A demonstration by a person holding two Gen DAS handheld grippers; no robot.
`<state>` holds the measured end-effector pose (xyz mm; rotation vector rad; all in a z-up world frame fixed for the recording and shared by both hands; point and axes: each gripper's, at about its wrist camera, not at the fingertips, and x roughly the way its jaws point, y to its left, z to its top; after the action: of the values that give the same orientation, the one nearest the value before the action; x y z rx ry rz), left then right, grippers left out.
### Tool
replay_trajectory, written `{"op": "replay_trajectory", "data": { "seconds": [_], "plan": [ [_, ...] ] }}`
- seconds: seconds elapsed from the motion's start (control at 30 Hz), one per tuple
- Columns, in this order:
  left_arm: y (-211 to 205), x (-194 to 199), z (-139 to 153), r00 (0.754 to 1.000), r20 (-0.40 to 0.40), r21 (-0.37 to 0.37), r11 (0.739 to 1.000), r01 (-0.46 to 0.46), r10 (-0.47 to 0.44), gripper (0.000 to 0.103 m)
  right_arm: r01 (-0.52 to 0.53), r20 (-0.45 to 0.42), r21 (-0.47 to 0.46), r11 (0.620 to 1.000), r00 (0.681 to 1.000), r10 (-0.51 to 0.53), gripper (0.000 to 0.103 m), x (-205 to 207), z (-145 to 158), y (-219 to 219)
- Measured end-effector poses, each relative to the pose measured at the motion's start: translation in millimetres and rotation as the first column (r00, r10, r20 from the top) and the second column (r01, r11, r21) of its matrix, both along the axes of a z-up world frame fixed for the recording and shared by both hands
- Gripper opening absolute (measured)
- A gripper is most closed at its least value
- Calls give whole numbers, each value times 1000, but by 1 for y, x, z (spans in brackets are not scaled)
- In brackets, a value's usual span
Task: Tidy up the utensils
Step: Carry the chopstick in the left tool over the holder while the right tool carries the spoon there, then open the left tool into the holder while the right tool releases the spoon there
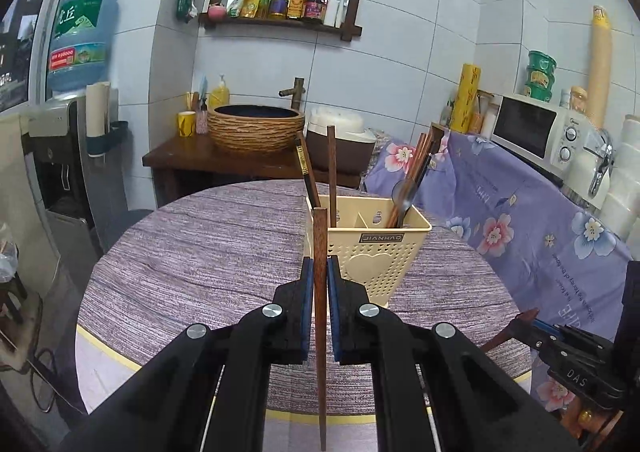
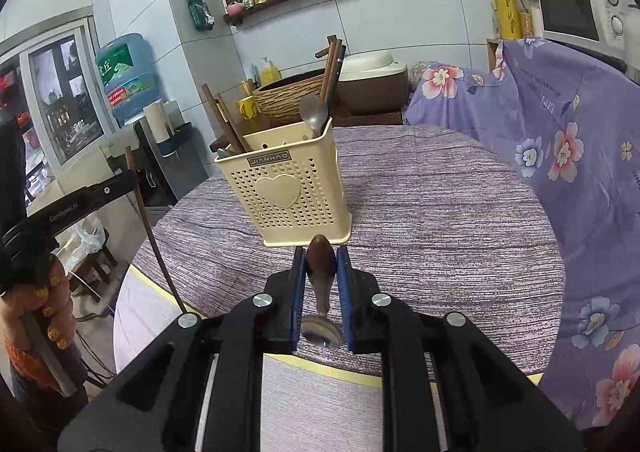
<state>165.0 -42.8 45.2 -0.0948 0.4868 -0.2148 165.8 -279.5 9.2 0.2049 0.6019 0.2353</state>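
A cream perforated utensil holder [image 1: 372, 252] [image 2: 292, 188] stands on the round purple-clothed table [image 1: 192, 244] [image 2: 440, 220], with chopsticks [image 1: 332, 176] and a metal spoon [image 2: 314, 110] upright in it. My left gripper [image 1: 320, 270] is shut on a brown wooden chopstick [image 1: 320, 316], held upright in front of the holder. My right gripper [image 2: 321, 258] is shut on a spoon's brown handle [image 2: 320, 252]; its shiny bowl [image 2: 322, 332] hangs below the pads. In the right wrist view the left gripper [image 2: 136, 176] shows at the left with its chopstick [image 2: 154, 236].
A floral purple cloth [image 1: 520, 220] covers furniture right of the table, with a microwave [image 1: 536, 128] on top. Behind the table is a dark counter with a woven basin [image 1: 256, 128] and a rice cooker [image 1: 340, 132]. A water dispenser [image 1: 76, 52] stands at the left.
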Motion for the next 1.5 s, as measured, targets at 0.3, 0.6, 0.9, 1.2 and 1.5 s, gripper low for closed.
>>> {"op": "replay_trajectory", "data": {
  "seconds": [0.3, 0.6, 0.9, 1.2, 1.5],
  "plan": [
    [1, -4, 6, 999, 41, -7, 1000, 4, -3, 8, 3, 9, -32, 999, 1000, -3, 16, 1, 6, 1],
    [3, -2, 26, 997, 75, -31, 999, 29, -27, 8, -30, 25, -47, 998, 999, 31, 16, 11, 22, 5],
    [-11, 33, 114, 982, 174, -64, 995, 79, -67, 8, -71, 124, -53, 996, 989, 77, 16, 70, 109, 20],
    [-38, 80, 150, 963, 269, -10, 1000, 24, -20, 8, -26, 226, -86, 996, 973, 45, 16, 131, 165, 36],
    [-53, 101, 66, 986, 166, 56, 998, 15, -24, 8, -25, 163, -116, 993, 986, 44, 16, 152, 97, 44]
  ]
}}
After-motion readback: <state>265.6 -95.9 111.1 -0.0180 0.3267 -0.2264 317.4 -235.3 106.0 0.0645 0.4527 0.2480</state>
